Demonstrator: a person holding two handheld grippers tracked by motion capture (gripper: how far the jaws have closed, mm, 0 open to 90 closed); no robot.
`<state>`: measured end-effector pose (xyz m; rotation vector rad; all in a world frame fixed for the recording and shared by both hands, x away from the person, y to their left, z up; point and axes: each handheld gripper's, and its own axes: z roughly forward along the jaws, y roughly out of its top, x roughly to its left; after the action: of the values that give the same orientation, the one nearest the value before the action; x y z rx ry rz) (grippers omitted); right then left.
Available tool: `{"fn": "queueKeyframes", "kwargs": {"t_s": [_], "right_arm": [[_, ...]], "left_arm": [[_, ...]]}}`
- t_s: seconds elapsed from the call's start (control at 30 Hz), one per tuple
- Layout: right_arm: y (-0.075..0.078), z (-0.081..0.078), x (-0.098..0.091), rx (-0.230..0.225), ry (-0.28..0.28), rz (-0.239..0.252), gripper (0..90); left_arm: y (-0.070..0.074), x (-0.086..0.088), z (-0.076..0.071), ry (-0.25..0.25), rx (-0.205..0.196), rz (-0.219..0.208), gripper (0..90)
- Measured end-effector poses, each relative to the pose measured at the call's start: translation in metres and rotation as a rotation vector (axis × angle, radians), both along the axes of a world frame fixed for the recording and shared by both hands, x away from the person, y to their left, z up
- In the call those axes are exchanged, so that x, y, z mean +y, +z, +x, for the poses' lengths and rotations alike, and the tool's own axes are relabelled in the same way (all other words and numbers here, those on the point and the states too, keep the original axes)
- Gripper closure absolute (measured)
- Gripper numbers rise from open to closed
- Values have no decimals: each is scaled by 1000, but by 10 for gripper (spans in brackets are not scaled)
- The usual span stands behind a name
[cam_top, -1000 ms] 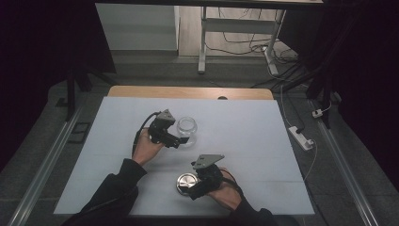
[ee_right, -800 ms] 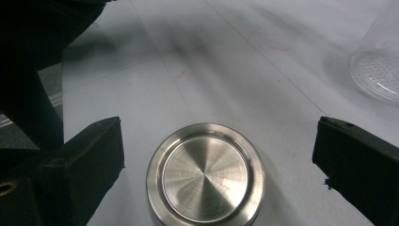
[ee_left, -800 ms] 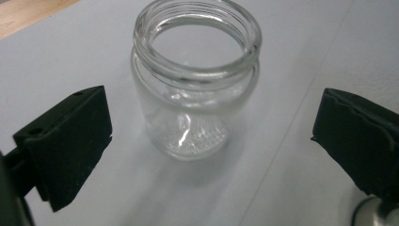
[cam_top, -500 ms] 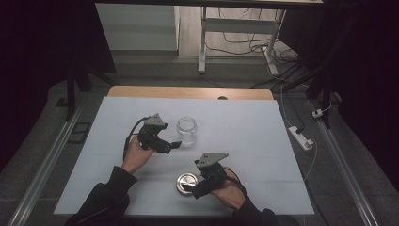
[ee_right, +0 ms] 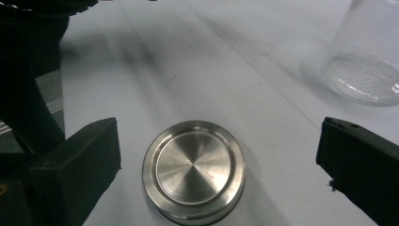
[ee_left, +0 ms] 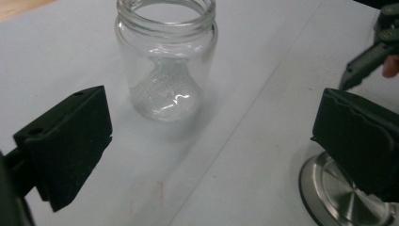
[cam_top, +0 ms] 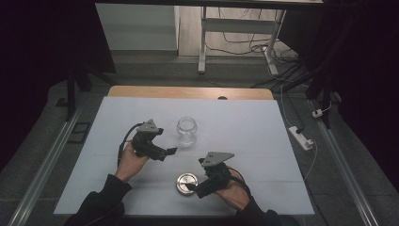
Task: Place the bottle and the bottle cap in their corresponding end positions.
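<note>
**Lid and jar apart, both grippers empty**

High view, nearest the person: the right gripper (cam_top: 190, 188) is low over the worktop (cam_top: 263, 141) with its fingers spread wide on either side of the metal lid (cam_top: 187, 183), which lies flat near the front edge. In the right gripper view the lid (ee_right: 194, 170) sits between the two fingers (ee_right: 75, 165) with clear worktop showing on both sides, so nothing presses on it; these fingers have just been opening.

A little farther in and to the left, the left gripper (cam_top: 170, 151) is held in the person's left hand (cam_top: 129, 162), pointing toward the middle of the worktop. Its fingers (ee_left: 70, 141) also stand wide apart and hold nothing.

Beyond it stands the glass jar (cam_top: 187, 131), upright, open-mouthed, apart from both grippers. In the left gripper view the jar (ee_left: 165, 61) stands ahead of the fingers, not between them, and the lid's rim (ee_left: 329, 193) shows at the lower right.
</note>
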<state>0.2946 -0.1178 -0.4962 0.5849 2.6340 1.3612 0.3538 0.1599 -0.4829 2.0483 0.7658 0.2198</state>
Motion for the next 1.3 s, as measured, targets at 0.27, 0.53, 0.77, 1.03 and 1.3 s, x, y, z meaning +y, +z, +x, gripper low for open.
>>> {"fn": "queueKeyframes", "kwargs": {"t_s": [0.27, 0.53, 0.77, 1.03, 1.3], "right_arm": [[3, 0, -5, 1, -16, 1, 0], [6, -1, -14, 4, -27, -9, 0], [12, -3, -29, -7, -60, -6, 0], [17, -7, -48, -10, -117, 4, 0], [19, -11, -68, -27, -172, 4, 0]], "left_arm": [[3, 2, -15, -21, 2, -5, 0], [2, 10, -36, -37, 8, -6, 0], [4, 21, -56, -31, 8, -31, 0], [1, 35, -79, -20, 21, -38, 0], [-4, 57, -99, 24, 49, -64, 0]]}}
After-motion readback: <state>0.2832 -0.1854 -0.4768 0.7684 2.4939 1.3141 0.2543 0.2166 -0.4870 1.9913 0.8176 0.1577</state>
